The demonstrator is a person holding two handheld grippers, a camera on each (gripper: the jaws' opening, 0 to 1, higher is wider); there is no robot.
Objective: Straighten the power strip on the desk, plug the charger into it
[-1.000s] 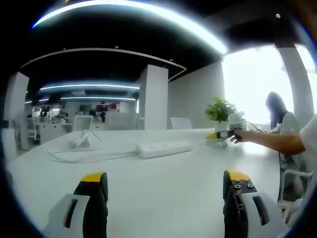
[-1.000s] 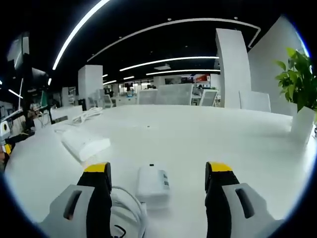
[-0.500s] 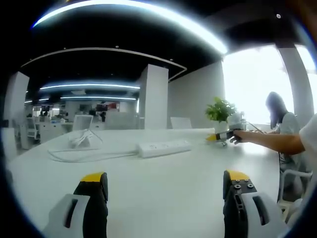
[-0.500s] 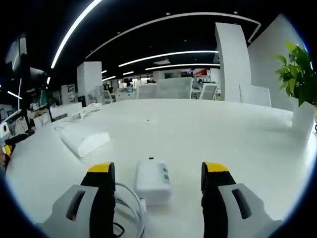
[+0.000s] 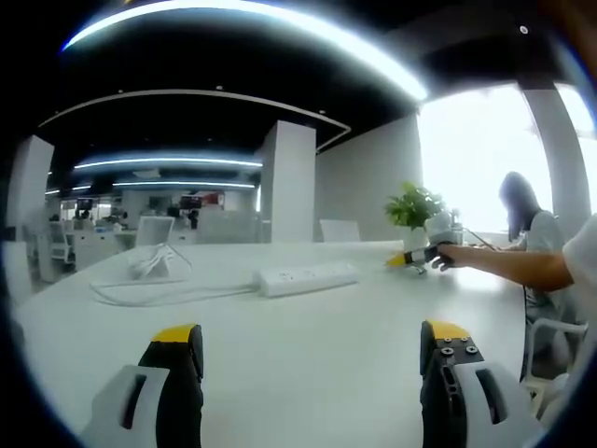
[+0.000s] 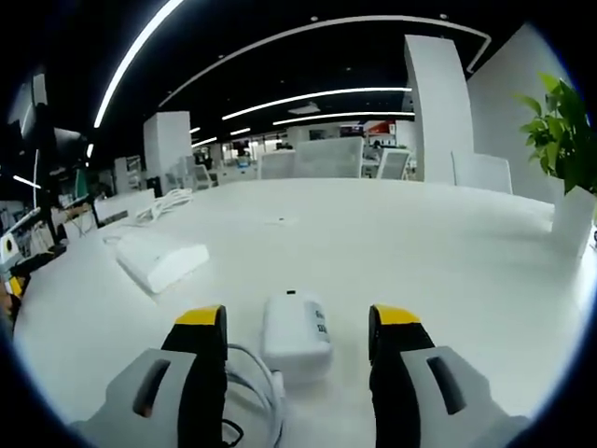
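A white power strip [image 5: 308, 278] lies across the white desk [image 5: 298, 355] ahead of my left gripper [image 5: 308, 350], which is open, low over the desk, with nothing between its yellow-tipped jaws. Its cord [image 5: 154, 294] runs off to the left. In the right gripper view the same power strip [image 6: 160, 259] lies end-on at the left. A white charger block [image 6: 296, 333] rests on the desk between the jaws of my right gripper [image 6: 297, 322], which stands open around it without touching. The charger's white cable [image 6: 254, 397] coils beside the left jaw. The right gripper [image 5: 415, 255] also appears far right, held by an outstretched arm.
A potted green plant [image 6: 567, 177] stands on the desk at the right; in the left gripper view the plant [image 5: 413, 210] is behind the other gripper. A person [image 5: 527, 233] sits beyond it. White chairs [image 6: 322, 159] line the far edge.
My right gripper's jaws have narrowed a little around the charger and the view has crept forward over it. The left gripper has stayed still.
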